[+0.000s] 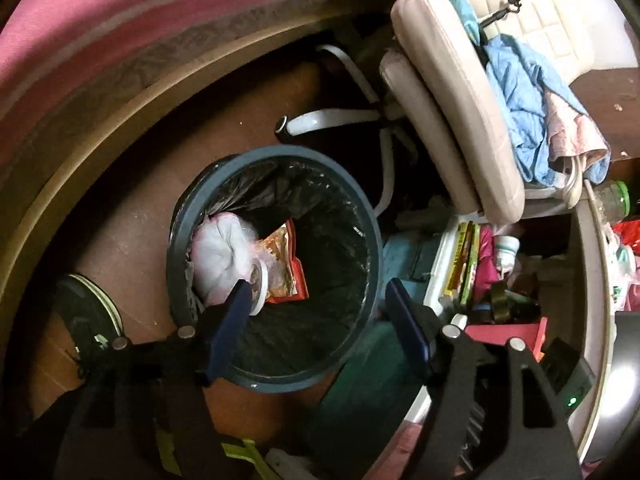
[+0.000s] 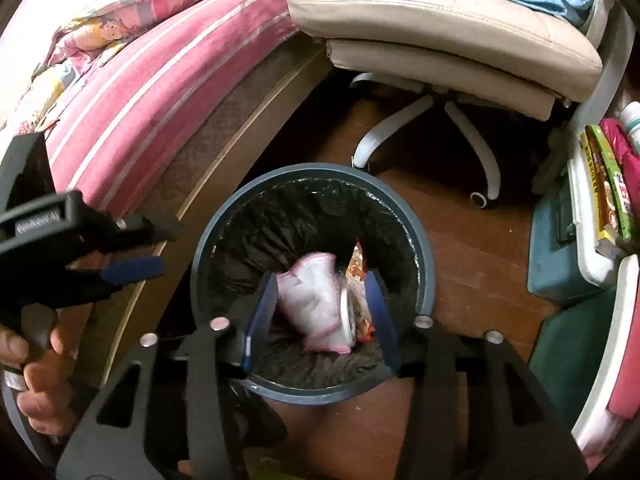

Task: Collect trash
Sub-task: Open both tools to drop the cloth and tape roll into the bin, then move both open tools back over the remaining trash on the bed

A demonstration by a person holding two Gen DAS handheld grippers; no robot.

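Observation:
A round dark grey bin [image 1: 276,386] with a black liner stands on the brown floor; it also shows in the right wrist view [image 2: 312,396]. Inside lie a white and pink plastic bag [image 1: 218,256], a white lid [image 1: 262,284] and an orange snack packet [image 1: 286,264]. My left gripper [image 1: 318,298] is open above the bin's rim and holds nothing. My right gripper [image 2: 322,300] is open directly over the bin, its fingers either side of the bag [image 2: 316,300], which lies below them. The left gripper [image 2: 136,268] also appears at the left of the right wrist view.
A pink striped mattress [image 2: 160,92] on a wooden bed frame runs along the left. A beige office chair [image 2: 440,20] with white legs and blue clothes [image 1: 524,112] stands behind the bin. A white crate of books [image 2: 588,220] and a teal box [image 2: 552,256] stand at the right.

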